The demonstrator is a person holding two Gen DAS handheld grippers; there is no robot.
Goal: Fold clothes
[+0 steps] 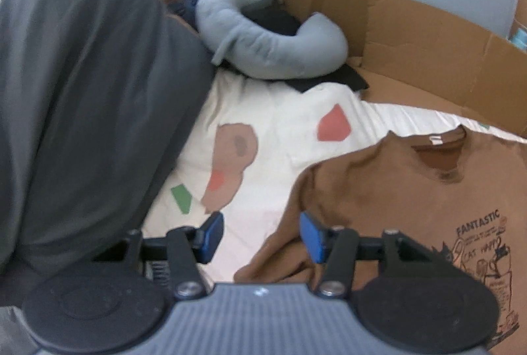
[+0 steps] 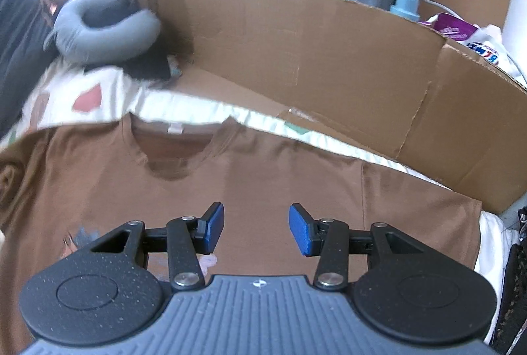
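A brown cotton T-shirt with a cartoon print [image 2: 263, 190] lies flat, face up, on a white patterned bedsheet [image 1: 280, 131], collar toward twelve o'clock. Both the left gripper [image 1: 262, 238] and right gripper [image 2: 257, 230] hover above it, jaws spread, apparently holding nothing. A grey horseshoe-shaped cushion [image 1: 263, 35] rests at eleven o'clock beside a brown cardboard wall [image 2: 313, 58].

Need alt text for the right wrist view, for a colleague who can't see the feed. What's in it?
The right claw, open and empty, hovers over a brown T-shirt lying front up on a white patterned sheet, neckline away from the camera. A cardboard wall stands behind the shirt, and a grey neck pillow lies at far left.
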